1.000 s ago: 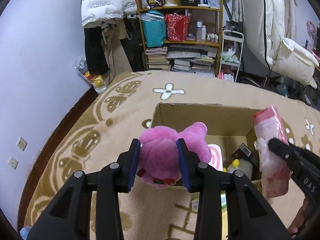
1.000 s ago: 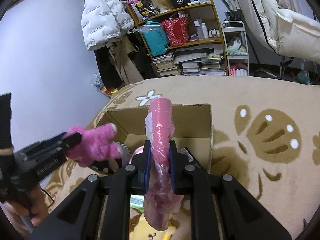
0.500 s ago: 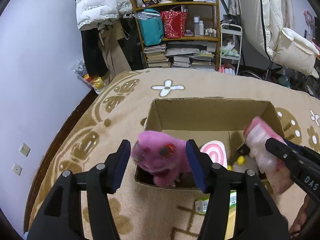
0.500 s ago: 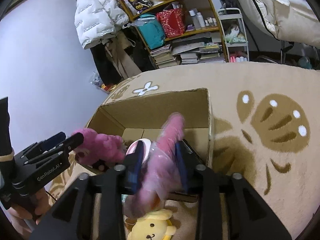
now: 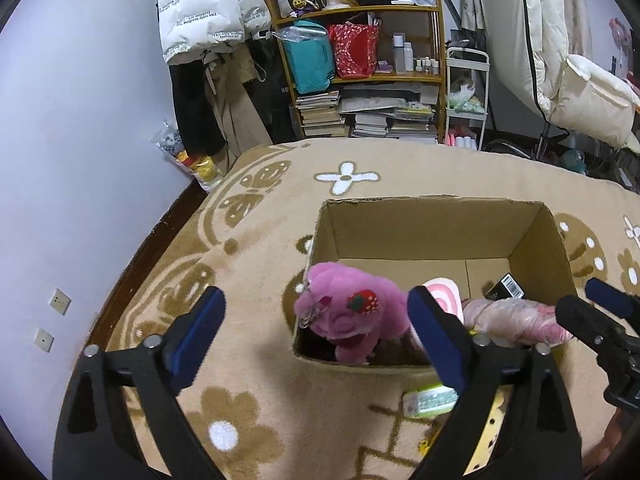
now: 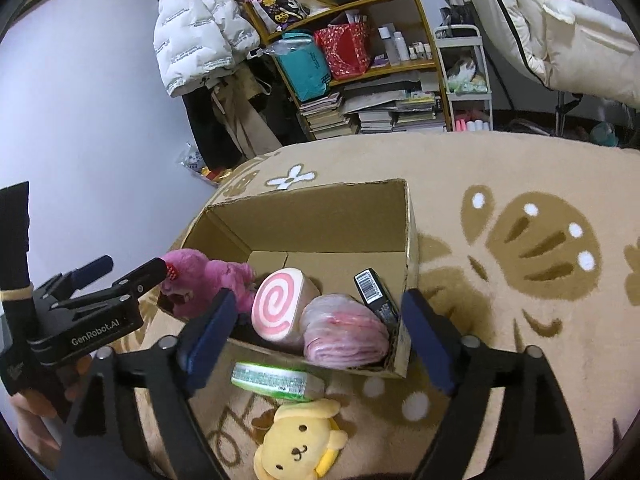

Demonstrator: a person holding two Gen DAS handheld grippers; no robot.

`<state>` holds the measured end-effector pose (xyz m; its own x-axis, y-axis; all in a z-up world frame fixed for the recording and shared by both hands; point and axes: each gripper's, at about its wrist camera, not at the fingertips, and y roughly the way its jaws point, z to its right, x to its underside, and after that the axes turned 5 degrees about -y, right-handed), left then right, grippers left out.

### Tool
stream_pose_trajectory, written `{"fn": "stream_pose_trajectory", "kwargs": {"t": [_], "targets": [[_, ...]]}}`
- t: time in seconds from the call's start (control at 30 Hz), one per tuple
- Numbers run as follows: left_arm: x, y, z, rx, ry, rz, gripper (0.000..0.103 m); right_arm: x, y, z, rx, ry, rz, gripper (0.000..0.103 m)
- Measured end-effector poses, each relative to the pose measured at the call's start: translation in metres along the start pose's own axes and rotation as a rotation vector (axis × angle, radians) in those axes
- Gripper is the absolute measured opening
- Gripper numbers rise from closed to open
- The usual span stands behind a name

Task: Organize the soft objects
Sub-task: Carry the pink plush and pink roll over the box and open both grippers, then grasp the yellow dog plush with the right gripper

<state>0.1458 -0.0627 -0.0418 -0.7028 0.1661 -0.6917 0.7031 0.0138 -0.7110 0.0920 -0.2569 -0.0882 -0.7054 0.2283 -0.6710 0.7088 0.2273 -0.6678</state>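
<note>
An open cardboard box (image 5: 432,224) (image 6: 328,216) stands on the patterned rug. A pink plush bear (image 5: 352,320) (image 6: 204,284) lies in its near left corner. A pink wrapped soft bundle (image 6: 344,332) (image 5: 516,320) lies in its near right corner, beside a pink swirl roll cushion (image 6: 280,304) (image 5: 440,296). My left gripper (image 5: 316,336) is open and empty, just in front of the bear. My right gripper (image 6: 316,332) is open and empty, above the box's near edge. A yellow dog plush (image 6: 300,444) lies on the rug in front of the box.
A black barcode package (image 6: 374,290) lies in the box. A green-and-white packet (image 6: 272,380) (image 5: 430,400) lies on the rug by the box's near wall. A cluttered shelf (image 5: 360,60) and hanging coats (image 5: 204,12) stand beyond the rug. The wall (image 5: 60,160) is on the left.
Both grippers opened. The pink bear dropped from the left gripper into the box, and the pink bundle dropped from the right gripper into the box. Both grippers have pulled back slightly.
</note>
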Motion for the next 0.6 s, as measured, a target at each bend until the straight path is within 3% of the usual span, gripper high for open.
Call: {"fn": "stream_pose_trajectory", "kwargs": {"t": [0.23, 0.6], "targets": [[0.004, -0.017, -0.017, 0.011, -0.042, -0.004, 0.102, 0.012, -0.009, -0.009, 0.010, -0.019, -0.031, 0.094], [0.031, -0.021, -0.038, 0.038, -0.109, -0.129, 0.102, 0.040, -0.013, -0.032, 0.035, -0.078, -0.106, 0.094]]}}
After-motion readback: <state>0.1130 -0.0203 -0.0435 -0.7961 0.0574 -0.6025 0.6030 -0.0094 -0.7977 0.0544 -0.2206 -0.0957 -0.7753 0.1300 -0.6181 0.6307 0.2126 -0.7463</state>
